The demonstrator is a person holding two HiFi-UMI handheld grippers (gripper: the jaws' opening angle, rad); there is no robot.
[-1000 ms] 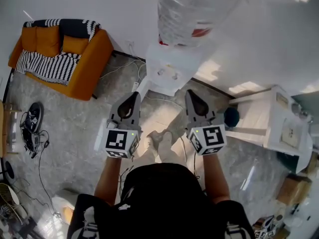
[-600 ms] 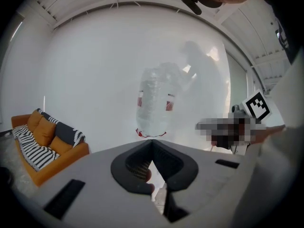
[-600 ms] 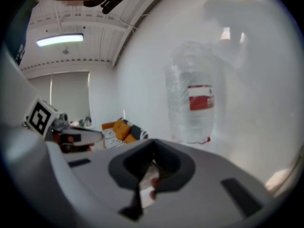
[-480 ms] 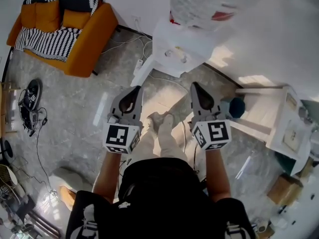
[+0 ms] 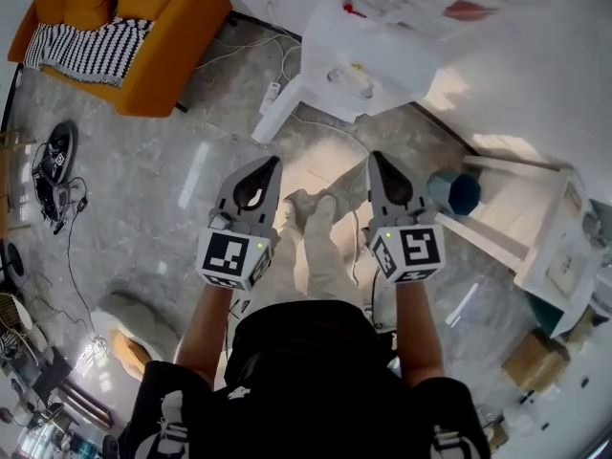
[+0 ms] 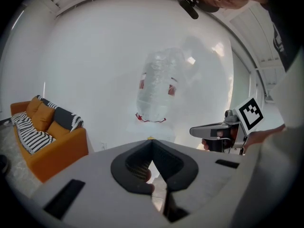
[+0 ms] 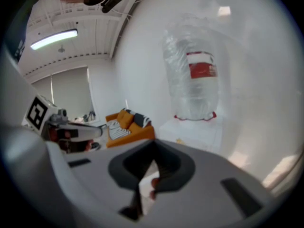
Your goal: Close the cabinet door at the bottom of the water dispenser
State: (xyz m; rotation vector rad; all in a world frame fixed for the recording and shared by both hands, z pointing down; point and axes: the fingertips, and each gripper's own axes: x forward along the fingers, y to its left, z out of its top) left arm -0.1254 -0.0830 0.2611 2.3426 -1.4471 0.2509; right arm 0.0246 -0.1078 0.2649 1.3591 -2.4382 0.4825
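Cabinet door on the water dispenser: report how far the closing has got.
Done: nothing; the cabinet door appears to stand swung out from the base of the water dispenser. In hand: left gripper and right gripper, both shut and empty, point toward it, clear of it. Left: reach the door and push it shut.

We note a grey marbled floor [image 5: 163, 189]. Standing on it: orange sofa [image 5: 153, 60], water dispenser [image 5: 368, 70], white power strip [image 5: 271, 95] with loose cables [image 5: 320, 127].
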